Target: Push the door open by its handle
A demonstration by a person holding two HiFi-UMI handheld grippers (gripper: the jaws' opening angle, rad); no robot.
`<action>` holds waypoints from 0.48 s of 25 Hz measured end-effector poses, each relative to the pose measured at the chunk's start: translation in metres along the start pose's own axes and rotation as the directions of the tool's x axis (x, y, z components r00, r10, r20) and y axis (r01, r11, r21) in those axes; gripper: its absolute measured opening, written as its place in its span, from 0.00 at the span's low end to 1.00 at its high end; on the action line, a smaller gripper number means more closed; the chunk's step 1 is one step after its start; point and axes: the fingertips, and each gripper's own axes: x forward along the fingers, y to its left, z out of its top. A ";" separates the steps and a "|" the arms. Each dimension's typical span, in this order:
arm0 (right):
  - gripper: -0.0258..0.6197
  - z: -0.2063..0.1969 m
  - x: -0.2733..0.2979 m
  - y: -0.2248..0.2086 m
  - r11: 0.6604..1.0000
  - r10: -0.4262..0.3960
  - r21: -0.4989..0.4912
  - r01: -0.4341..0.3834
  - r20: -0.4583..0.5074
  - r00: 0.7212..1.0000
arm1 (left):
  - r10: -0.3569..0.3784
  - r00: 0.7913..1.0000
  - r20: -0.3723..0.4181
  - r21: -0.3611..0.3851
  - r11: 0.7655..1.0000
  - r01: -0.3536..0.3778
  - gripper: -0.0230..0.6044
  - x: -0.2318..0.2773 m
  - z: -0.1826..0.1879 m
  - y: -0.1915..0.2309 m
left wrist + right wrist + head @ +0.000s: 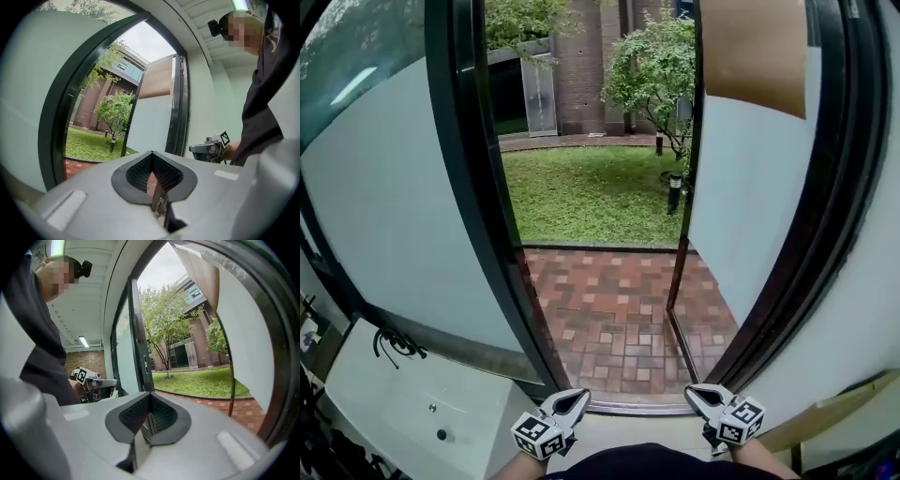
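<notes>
Dead ahead, door point(750, 187) wide open outwd.

Tools: two, left tool point(577, 395), right tool point(694, 390)
Door point(750, 187): one
Garden lamp posts: two, near post point(675, 192), far post point(659, 143)

Soft overcast daylight came through the open doorway point(600, 281), no hard shadows; the lawn point(591, 187) was bright while the door frame point(473, 187) went near black. Heavy fisheye bending and dark vignetted corners in all views. A ceiling lamp point(57, 246) glared at the top of the right gripper view, and the sky point(150, 42) was blown out white.
</notes>
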 end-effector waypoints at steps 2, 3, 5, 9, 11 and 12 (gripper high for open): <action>0.04 -0.001 -0.019 -0.007 1.000 0.001 -0.004 -0.001 -0.014 1.000 | -0.007 1.000 0.002 -0.003 1.000 0.007 0.03 0.011 -0.003 -0.017; 0.04 -0.003 -0.028 -0.011 1.000 -0.004 -0.004 0.004 -0.021 1.000 | -0.009 1.000 0.000 -0.004 1.000 0.009 0.03 0.017 -0.005 -0.024; 0.04 -0.004 -0.045 -0.021 1.000 -0.014 -0.002 0.014 -0.026 1.000 | -0.009 1.000 0.004 -0.016 1.000 0.009 0.03 0.029 -0.007 -0.036; 0.04 -0.001 -0.070 -0.038 0.999 -0.031 0.005 0.031 -0.022 0.999 | -0.028 1.000 0.009 0.001 1.000 0.028 0.03 0.045 -0.004 -0.060; 0.04 -0.001 -0.074 -0.040 1.000 -0.031 0.005 0.031 -0.017 0.999 | -0.020 1.000 0.006 0.002 1.000 0.020 0.03 0.046 -0.004 -0.062; 0.04 -0.001 -0.075 -0.040 1.000 -0.024 0.000 0.024 -0.016 1.000 | -0.012 1.000 0.005 -0.002 1.000 0.012 0.03 0.045 -0.005 -0.061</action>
